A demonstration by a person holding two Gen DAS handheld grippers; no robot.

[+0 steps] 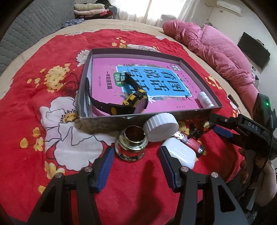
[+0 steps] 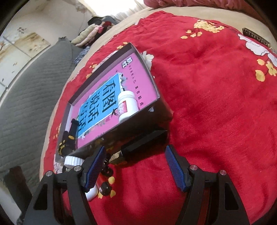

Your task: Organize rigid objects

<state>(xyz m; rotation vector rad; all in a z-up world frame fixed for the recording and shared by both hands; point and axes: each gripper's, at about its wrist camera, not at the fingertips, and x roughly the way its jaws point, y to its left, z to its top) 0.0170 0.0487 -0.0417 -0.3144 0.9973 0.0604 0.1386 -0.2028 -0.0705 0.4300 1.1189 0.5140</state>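
A shallow dark box (image 1: 110, 121) lies on the red blanket, holding a pink book (image 1: 107, 72), a black-and-yellow watch (image 1: 131, 102) and a small white bottle (image 1: 205, 101). Just in front of it stand a lidless glass jar (image 1: 131, 145), a white ribbed cap (image 1: 161, 127), a white earbud case (image 1: 181, 152) and a red lighter (image 1: 193, 145). My left gripper (image 1: 136, 161) is open, with the jar just ahead of its fingertips. My right gripper (image 2: 135, 166) is open too. A black bar with a brass end (image 2: 138, 145) lies between its fingers, untouched. The right gripper (image 1: 216, 124) also shows in the left wrist view.
The red flowered blanket (image 2: 216, 103) stretches wide to the right of the box. A pink quilt (image 1: 216, 46) is heaped at the bed's far right, with folded clothes (image 1: 90, 10) at the back. A grey quilted cushion (image 2: 26, 103) borders the left side.
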